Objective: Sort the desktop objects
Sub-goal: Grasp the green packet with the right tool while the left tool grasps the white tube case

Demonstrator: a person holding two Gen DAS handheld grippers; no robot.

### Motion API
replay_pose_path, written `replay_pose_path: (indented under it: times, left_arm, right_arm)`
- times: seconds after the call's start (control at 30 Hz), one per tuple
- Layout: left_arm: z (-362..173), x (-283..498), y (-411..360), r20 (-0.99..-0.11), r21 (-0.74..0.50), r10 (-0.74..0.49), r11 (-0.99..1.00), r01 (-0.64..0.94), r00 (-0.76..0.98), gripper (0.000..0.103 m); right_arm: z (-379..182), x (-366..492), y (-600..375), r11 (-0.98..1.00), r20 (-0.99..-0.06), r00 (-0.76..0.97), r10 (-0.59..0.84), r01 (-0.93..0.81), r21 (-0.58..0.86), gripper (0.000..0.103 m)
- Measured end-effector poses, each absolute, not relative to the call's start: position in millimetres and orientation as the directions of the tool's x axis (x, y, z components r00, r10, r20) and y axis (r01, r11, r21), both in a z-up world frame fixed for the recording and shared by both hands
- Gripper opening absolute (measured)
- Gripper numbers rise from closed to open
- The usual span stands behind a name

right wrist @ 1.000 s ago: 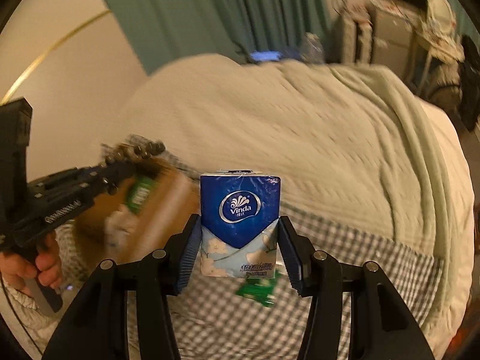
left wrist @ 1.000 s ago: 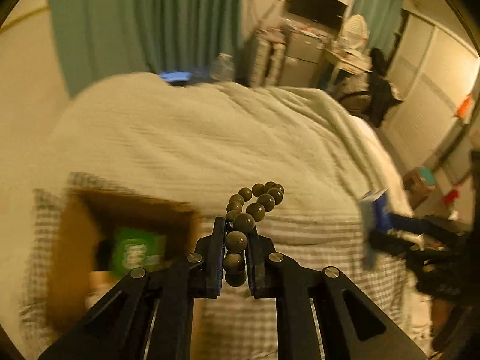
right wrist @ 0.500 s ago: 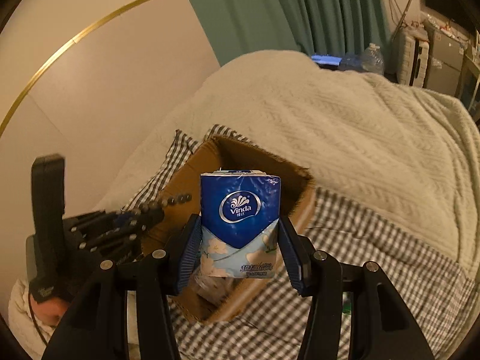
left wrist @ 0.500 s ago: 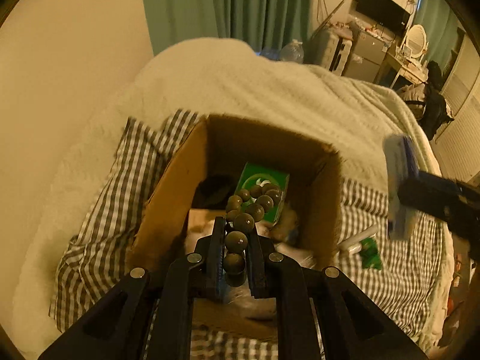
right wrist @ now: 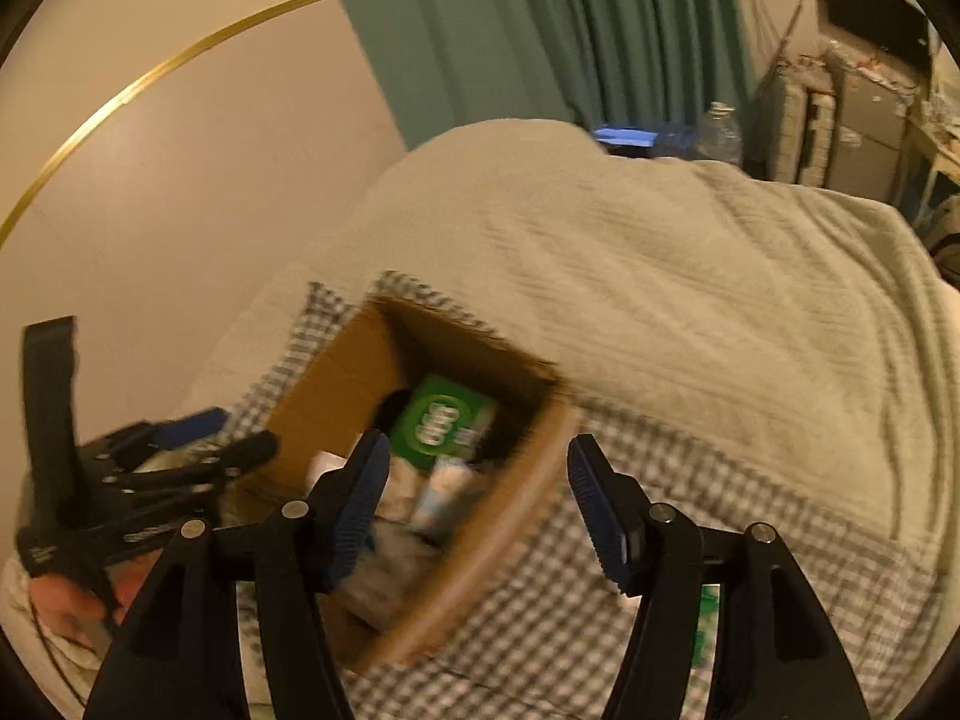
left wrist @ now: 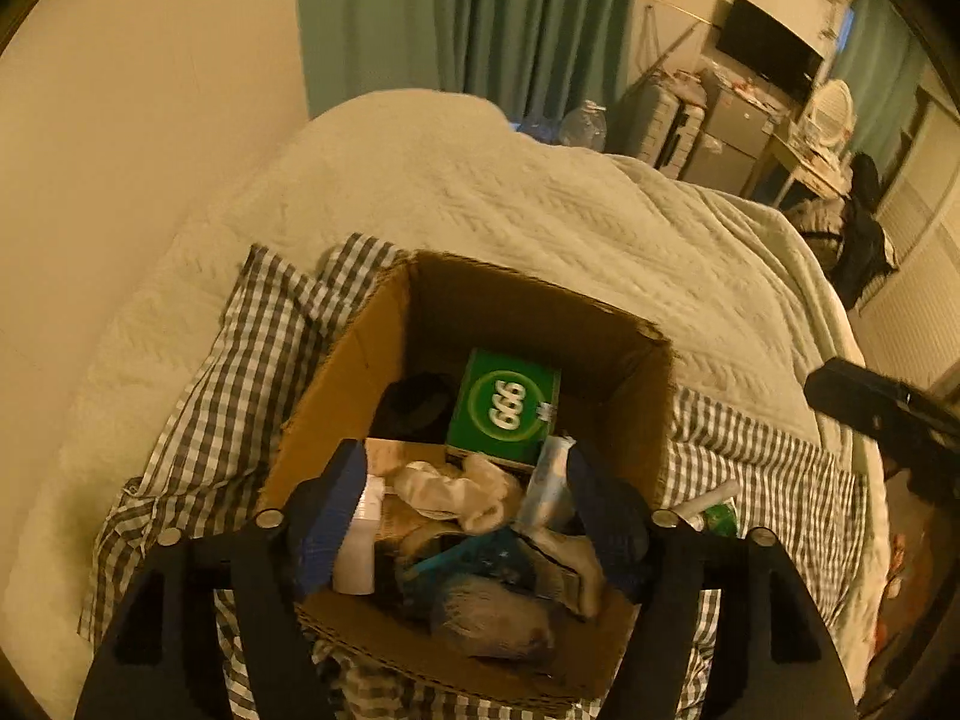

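Both grippers, left (left wrist: 459, 519) and right (right wrist: 474, 507), hold jaws apart over the cardboard box (left wrist: 354, 354), its jumbled contents blurred.

The room is dim and everything carries a warm yellow-orange cast. The wall (left wrist: 120, 138) at the left glows brightest, while the inside of the cardboard box (left wrist: 522, 324) sinks into deep shadow along its far wall. Both views bulge like a fishbowl, with black corners and lines bending toward the rim. The left wrist view is fairly sharp: the green packet (left wrist: 504, 414) in the box reads clearly, though the things nearest the lens go soft. The right wrist view is smeared by motion: the box (right wrist: 336, 378), the checked cloth (right wrist: 540, 618) and the blanket (right wrist: 690, 300) all streak.
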State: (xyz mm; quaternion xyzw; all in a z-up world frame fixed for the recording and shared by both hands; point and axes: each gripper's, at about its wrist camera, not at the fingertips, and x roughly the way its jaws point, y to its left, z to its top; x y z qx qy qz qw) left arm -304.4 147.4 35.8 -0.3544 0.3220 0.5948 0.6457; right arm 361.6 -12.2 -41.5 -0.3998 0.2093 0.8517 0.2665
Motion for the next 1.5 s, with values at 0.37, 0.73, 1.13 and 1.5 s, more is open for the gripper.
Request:
replay_pose_path:
  times: [0.37,0.73,1.13,1.5]
  left_arm:
    - [17.2,-179.0,109.6,-0.801,-0.057,0.576,0.197,-0.979,0.163,0.082]
    - [-86.0,-102.3,112.5,-0.858,0.07,0.509,0.261,-0.963,0.075,0.082]
    - [-152.1,-95.1,122.5,-0.88,0.015,0.462,0.255,-0.967,0.108,0.083]
    - [-170.6,-82.2,150.9,-0.889,-0.006,0.426,0.363,-0.932,0.171,0.083]
  right_arm:
    - [-53.7,455.1,14.7,-0.694,-0.86,-0.363,0.358,-0.72,0.016,0.061]
    - [-139.5,512.9,48.4,-0.639,-0.953,-0.163,0.257,-0.768,-0.041,0.061]
    - [-239.8,489.7,62.5,-0.663,-0.983,-0.152,0.104,-0.747,0.045,0.061]
    - [-252.2,520.2,79.3,-0.599,-0.953,-0.296,0.057,-0.774,0.205,0.028]
